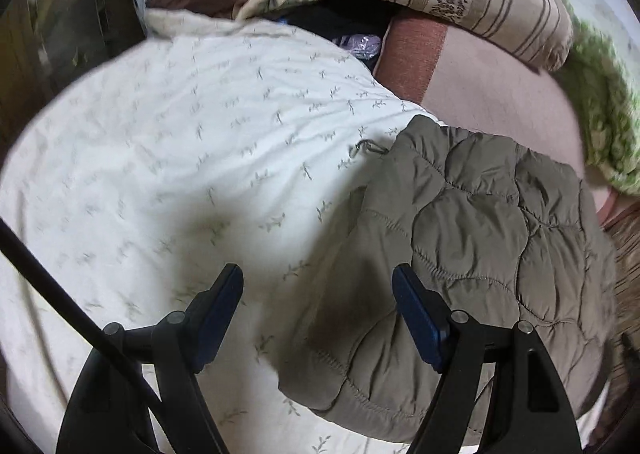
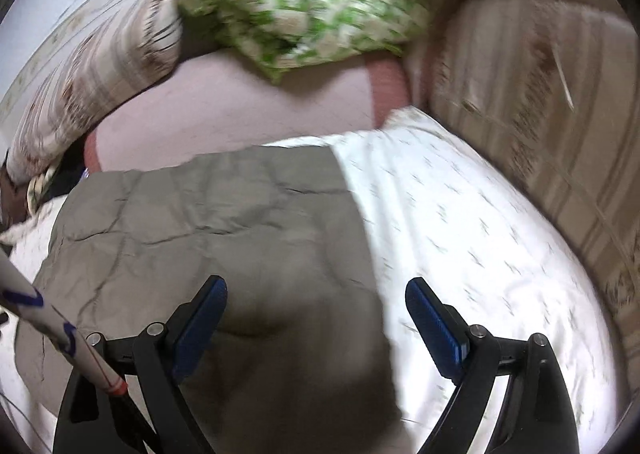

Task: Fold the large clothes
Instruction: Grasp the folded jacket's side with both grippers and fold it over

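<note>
White sprigged bedsheet (image 1: 180, 142), folded olive quilted jacket (image 1: 472, 238) lying flat, left gripper (image 1: 318, 318) and right gripper (image 2: 316, 328) spread apart, empty

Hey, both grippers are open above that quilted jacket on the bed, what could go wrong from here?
1. The puffy quilted jacket looks thick; the left gripper, open with nothing between its fingers, may pinch only the top layer, so the fold could slip.
2. The right gripper hangs over the jacket's edge and may catch the white sheet too.
3. A loose cord at the jacket's corner could snag.
</note>
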A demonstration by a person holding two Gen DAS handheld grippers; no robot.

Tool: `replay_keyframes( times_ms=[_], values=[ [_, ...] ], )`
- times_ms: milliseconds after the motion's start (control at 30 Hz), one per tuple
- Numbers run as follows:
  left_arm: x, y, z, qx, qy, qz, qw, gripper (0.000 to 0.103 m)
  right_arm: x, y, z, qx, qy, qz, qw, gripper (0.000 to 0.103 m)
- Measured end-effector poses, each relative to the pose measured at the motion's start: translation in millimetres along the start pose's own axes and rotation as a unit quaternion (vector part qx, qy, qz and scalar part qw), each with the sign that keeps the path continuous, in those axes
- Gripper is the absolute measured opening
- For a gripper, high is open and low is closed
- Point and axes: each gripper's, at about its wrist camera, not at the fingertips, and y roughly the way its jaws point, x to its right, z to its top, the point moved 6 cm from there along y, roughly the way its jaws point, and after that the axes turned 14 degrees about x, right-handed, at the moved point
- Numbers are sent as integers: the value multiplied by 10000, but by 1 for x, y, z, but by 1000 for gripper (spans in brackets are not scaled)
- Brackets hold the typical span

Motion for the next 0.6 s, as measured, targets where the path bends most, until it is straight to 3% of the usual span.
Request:
replay_keyframes(
  times_ms=[100,200,333,433,600],
  values=[
    [-5,16,-6,-187,-225,-366,9989,76,30,3,-10,-249,327,1,9992,95],
    [-2,35,-13,-591,-387,-963,9928,76,49,16,-22,-641,833,278,9941,96],
    [11,61,-19,-1069,-496,-1736,9777,76,58,47,-40,-1126,1365,636,9822,98],
    [22,74,-22,-1374,-625,-2334,9606,77,52,65,-43,-1296,1628,980,9732,98],
    [33,95,-36,-1830,-873,-2956,9335,89,29,93,-49,-1739,2013,1820,9466,99]
  ],
)
